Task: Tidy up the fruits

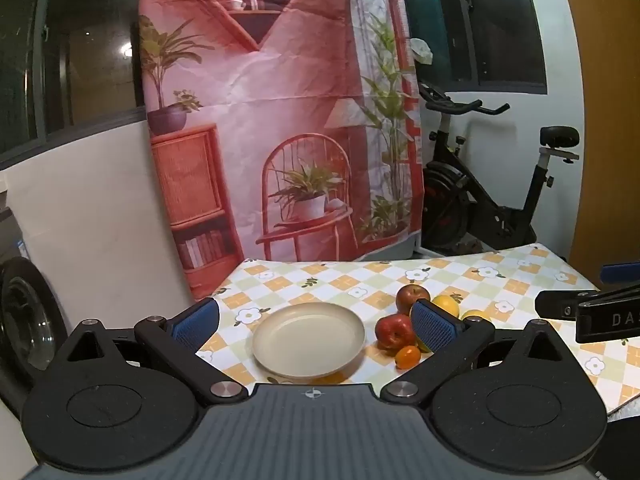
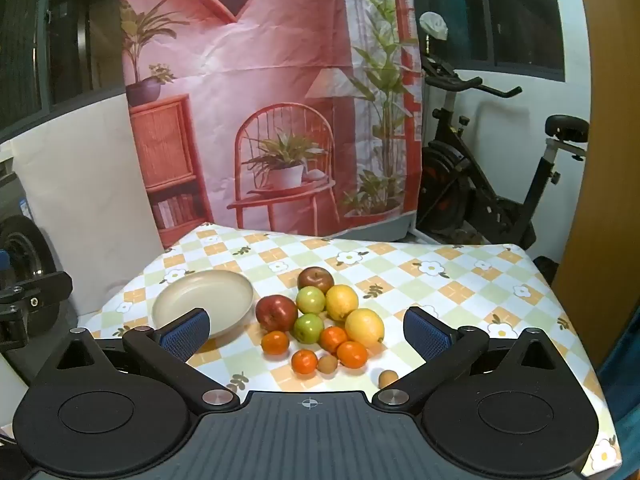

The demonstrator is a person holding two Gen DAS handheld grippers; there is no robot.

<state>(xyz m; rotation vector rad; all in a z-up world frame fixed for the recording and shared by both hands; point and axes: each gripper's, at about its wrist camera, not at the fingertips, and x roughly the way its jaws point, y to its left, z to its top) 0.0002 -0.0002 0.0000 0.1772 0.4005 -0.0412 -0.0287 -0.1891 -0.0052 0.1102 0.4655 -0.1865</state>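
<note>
A cream plate point(image 1: 309, 336) point(image 2: 203, 300) lies empty on the checked tablecloth. Right of it is a pile of fruit: two red apples point(image 2: 277, 312) point(image 2: 315, 278), two green apples point(image 2: 310, 300), two lemons point(image 2: 364, 327), several small oranges point(image 2: 352, 354) and two small brown fruits point(image 2: 387, 378). In the left wrist view the fruit pile point(image 1: 395, 332) is partly hidden behind the right finger. My left gripper point(image 1: 316, 322) is open, hovering in front of the plate. My right gripper point(image 2: 307, 330) is open in front of the fruit pile, nothing between its fingers.
The table point(image 2: 460, 280) is covered by a flower-patterned cloth, with its edges near on the left and right. A printed backdrop point(image 2: 260, 100) hangs behind it. An exercise bike point(image 2: 492, 184) stands at the back right. The right gripper's body point(image 1: 592, 312) shows at the right edge of the left wrist view.
</note>
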